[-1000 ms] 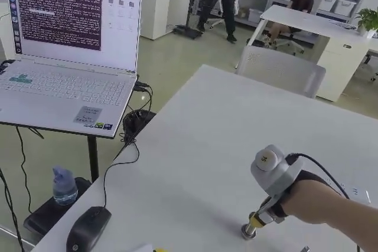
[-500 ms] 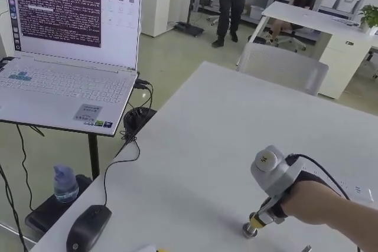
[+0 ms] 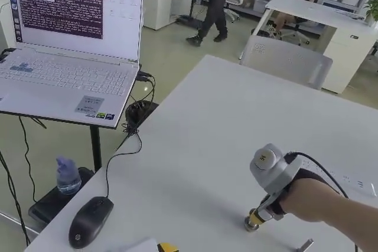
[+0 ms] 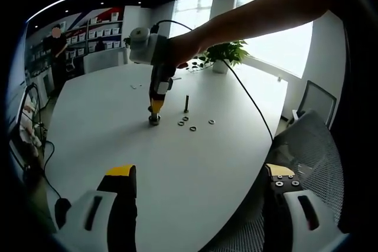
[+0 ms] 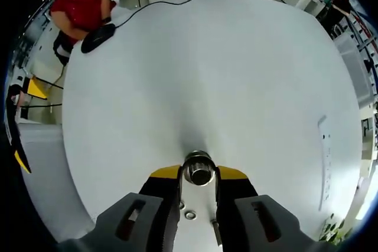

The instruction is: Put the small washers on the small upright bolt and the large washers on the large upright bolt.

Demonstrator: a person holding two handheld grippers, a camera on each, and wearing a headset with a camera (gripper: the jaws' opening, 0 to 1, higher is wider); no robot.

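Observation:
My right gripper (image 3: 253, 223) points straight down at the white table (image 3: 212, 146), near its front edge. In the right gripper view its yellow-tipped jaws are shut on a thick metal ring (image 5: 198, 169), a large washer at the top of the large bolt. In the left gripper view the right gripper (image 4: 155, 117) stands on that bolt. The small upright bolt (image 4: 186, 103) is just right of it, with several loose washers (image 4: 192, 127) on the table around it. My left gripper (image 4: 199, 172) is held back from the work, open and with nothing between its fingers.
A black mouse (image 3: 90, 221) lies at the table's near left corner, its cable running off the edge. A laptop (image 3: 65, 57) stands on a stand to the left. A grey chair (image 3: 286, 62) is at the far side. A person (image 3: 212, 4) walks behind.
The head camera has tipped down a little. My right gripper stays on the large bolt. The person in the background has stepped left.

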